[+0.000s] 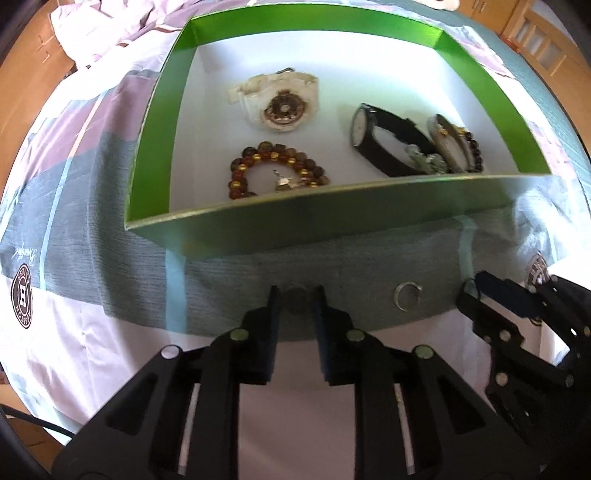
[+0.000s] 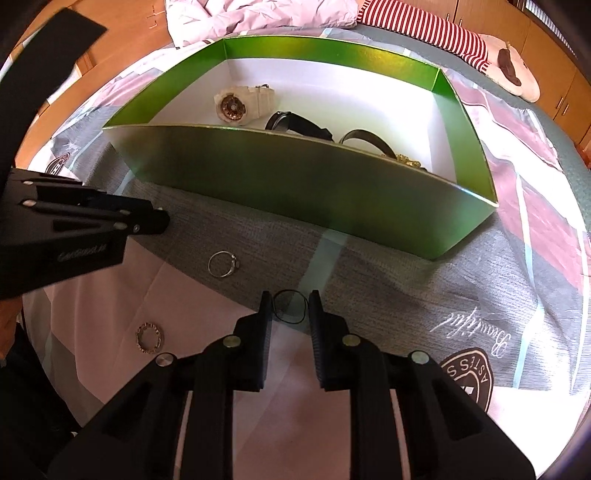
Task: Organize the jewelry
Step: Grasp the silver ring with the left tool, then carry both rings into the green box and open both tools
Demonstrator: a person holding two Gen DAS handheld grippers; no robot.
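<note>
A green box point(image 1: 295, 225) point(image 2: 295, 184) sits on the bedspread and holds a white watch point(image 1: 280, 99) point(image 2: 240, 103), a brown bead bracelet point(image 1: 273, 166), black-strap watches point(image 1: 391, 140) point(image 2: 306, 125) and other pieces. My left gripper point(image 1: 295, 295) is open around a small ring point(image 1: 295, 293) lying on the cloth. A silver ring point(image 1: 408, 295) point(image 2: 223, 264) lies between the grippers. My right gripper point(image 2: 290, 302) is open around a thin dark ring point(image 2: 290, 306) lying on the cloth. A studded ring point(image 2: 149, 338) lies at the lower left of the right wrist view.
The patterned bedspread point(image 1: 92, 221) point(image 2: 480, 277) covers the whole surface. Crumpled bedding point(image 2: 258, 14) and a red-striped cloth point(image 2: 424, 22) lie behind the box. Wooden cabinets point(image 2: 546, 37) stand at the back. The right gripper's body point(image 1: 524, 317) shows in the left view.
</note>
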